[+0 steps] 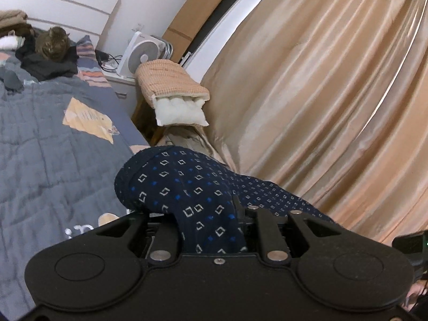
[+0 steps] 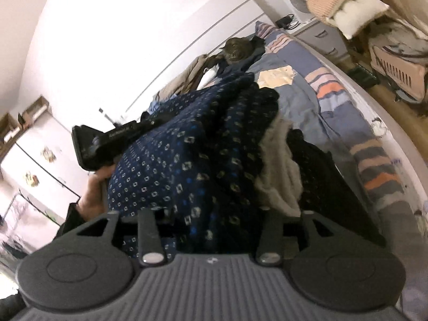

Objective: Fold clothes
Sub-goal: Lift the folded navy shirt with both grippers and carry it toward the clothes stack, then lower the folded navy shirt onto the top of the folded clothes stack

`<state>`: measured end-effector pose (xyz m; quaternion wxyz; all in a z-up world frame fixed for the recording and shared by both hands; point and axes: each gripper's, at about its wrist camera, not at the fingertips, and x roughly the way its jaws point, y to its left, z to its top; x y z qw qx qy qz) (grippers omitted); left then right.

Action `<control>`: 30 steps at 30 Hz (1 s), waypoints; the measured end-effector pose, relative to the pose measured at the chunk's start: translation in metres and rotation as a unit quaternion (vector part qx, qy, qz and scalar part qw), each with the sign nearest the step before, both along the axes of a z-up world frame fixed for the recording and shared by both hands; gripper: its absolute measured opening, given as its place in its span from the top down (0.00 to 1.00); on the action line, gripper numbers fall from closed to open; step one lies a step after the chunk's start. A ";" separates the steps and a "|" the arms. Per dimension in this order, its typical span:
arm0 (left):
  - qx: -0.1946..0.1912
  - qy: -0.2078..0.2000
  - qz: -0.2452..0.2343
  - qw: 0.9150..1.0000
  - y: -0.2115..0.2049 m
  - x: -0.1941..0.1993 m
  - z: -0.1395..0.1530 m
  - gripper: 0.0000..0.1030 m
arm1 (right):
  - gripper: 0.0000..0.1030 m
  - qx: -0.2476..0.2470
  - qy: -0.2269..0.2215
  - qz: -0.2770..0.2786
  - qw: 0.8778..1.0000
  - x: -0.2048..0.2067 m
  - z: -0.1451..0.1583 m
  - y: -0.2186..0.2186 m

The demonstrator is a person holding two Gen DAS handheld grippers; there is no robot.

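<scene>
Both grippers carry the navy garment [image 1: 187, 187] above the bed [image 1: 53, 147]. Left gripper [image 1: 211, 227] fingers pinch a bunched fold; right gripper [image 2: 211, 230] fingers are buried in cloth, grip unclear. Risk: thick bunch slips out, fold collapses onto bed.

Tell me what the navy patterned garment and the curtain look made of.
Navy patterned garment: looks like a soft matte knit, perhaps cotton or wool; it drapes in rounded folds with a woven-in diamond pattern. Curtain: likely satin-like synthetic; glossy highlights run along its pleats.
</scene>
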<state>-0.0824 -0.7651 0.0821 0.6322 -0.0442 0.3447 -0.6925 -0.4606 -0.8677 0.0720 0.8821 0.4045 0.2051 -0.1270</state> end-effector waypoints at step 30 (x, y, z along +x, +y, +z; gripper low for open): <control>-0.031 0.020 -0.110 0.993 0.138 -0.121 -0.006 0.37 | 0.54 -0.083 0.001 -0.123 0.989 -0.022 0.020 0.066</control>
